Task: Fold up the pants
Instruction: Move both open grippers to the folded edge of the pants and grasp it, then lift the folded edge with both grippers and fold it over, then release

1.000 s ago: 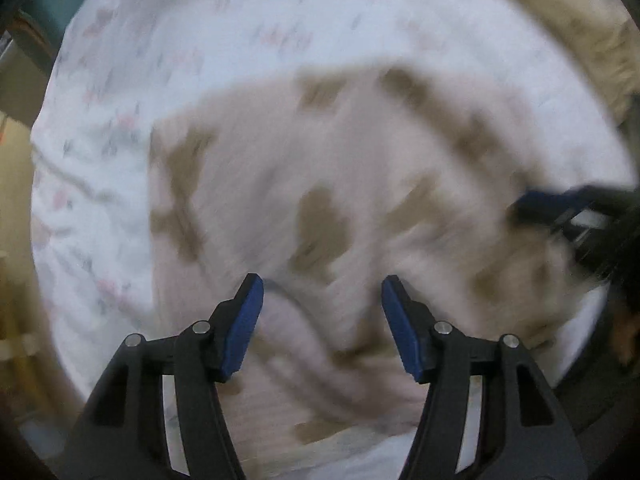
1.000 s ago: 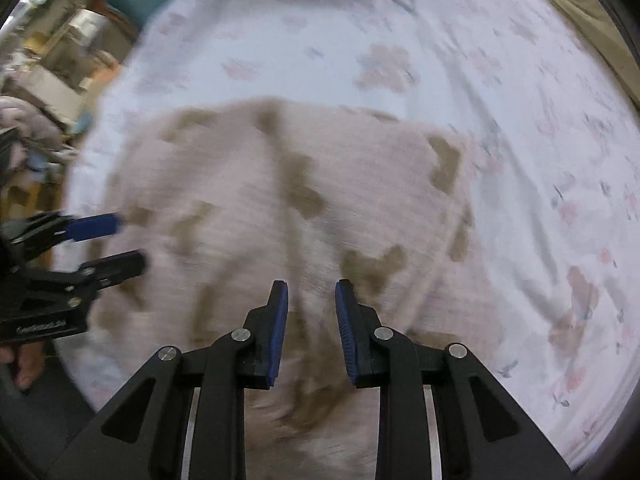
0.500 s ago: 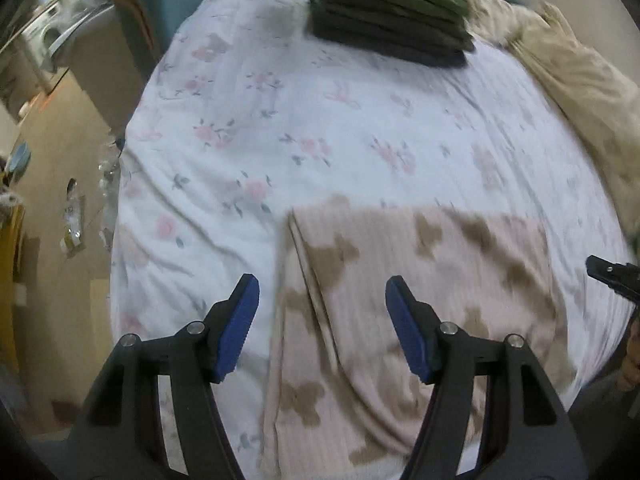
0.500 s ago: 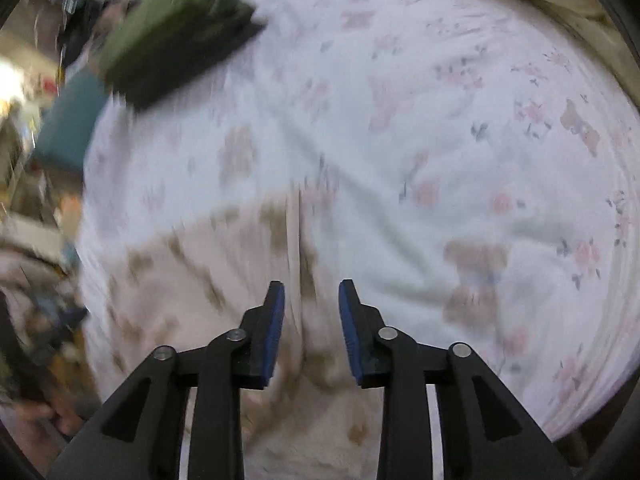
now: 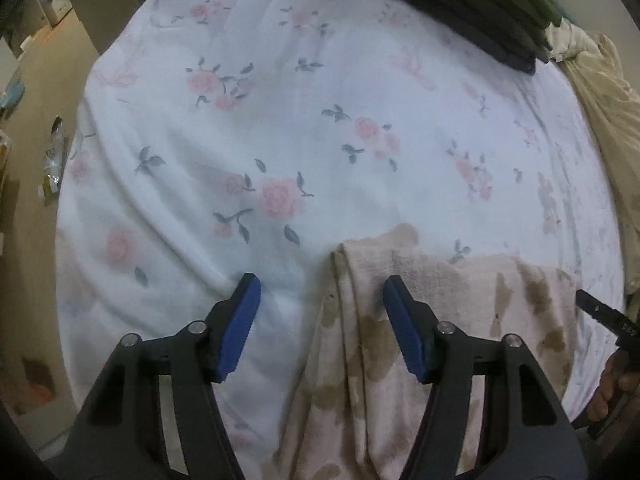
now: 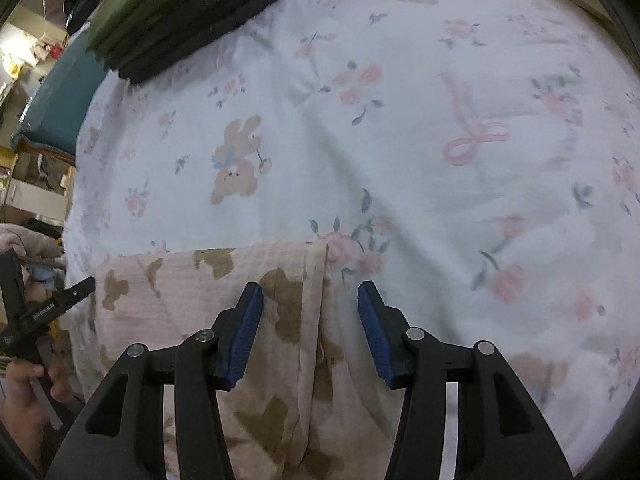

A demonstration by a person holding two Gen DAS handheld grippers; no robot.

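Pants (image 5: 420,320) folded on floral bedsheet (image 5: 320,120), left tool (image 5: 322,312) and right tool (image 6: 310,312) both spread apart, empty.

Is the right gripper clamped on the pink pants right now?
No, the right gripper is open, its blue pads apart above the pink pants' edge, gripping nothing.

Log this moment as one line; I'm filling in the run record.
stage: pants folded on bed sheet | left gripper: open, over left edge | right gripper: open, over right edge | clothes stack: far end

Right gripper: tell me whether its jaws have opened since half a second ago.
Yes. The right gripper now gapes wider across the pants edge.
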